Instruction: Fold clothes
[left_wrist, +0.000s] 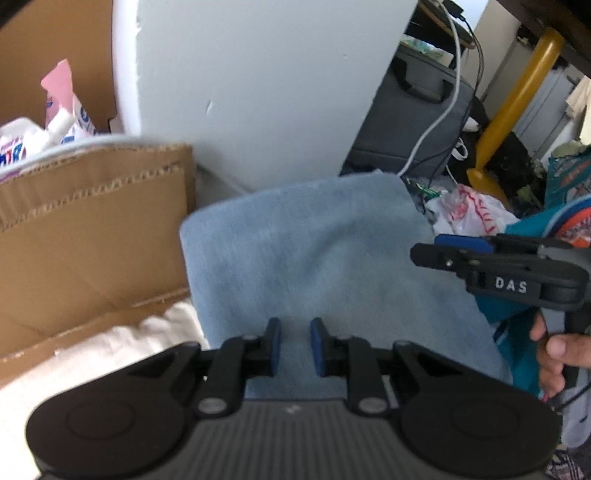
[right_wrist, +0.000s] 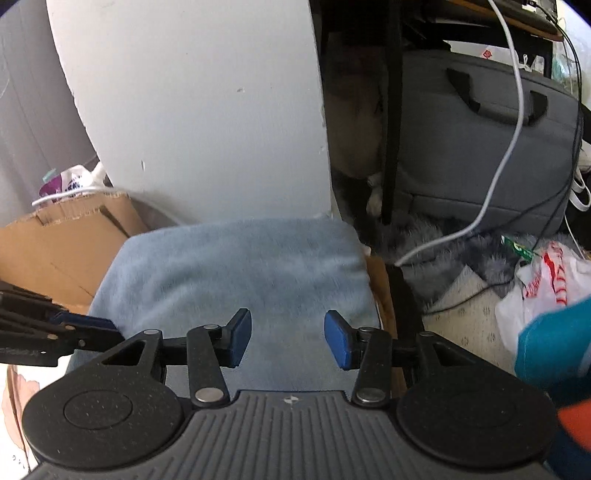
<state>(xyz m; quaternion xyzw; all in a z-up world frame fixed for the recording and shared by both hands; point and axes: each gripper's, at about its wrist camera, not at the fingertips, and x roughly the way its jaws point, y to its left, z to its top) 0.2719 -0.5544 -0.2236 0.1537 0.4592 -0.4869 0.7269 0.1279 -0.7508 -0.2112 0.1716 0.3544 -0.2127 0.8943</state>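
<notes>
Folded light-blue cloth (left_wrist: 325, 266) between two hand-held grippers.
The left gripper (left_wrist: 295, 347) and right gripper (right_wrist: 288, 339) both hover over the cloth's near edge, jaws apart and empty; a cardboard box (left_wrist: 88, 236) lies alongside the cloth.

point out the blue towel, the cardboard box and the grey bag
blue towel (right_wrist: 236, 273): right wrist view, middle of its top face
cardboard box (left_wrist: 92, 229): left wrist view, its front flap
grey bag (right_wrist: 480, 147): right wrist view, its side panel
</notes>
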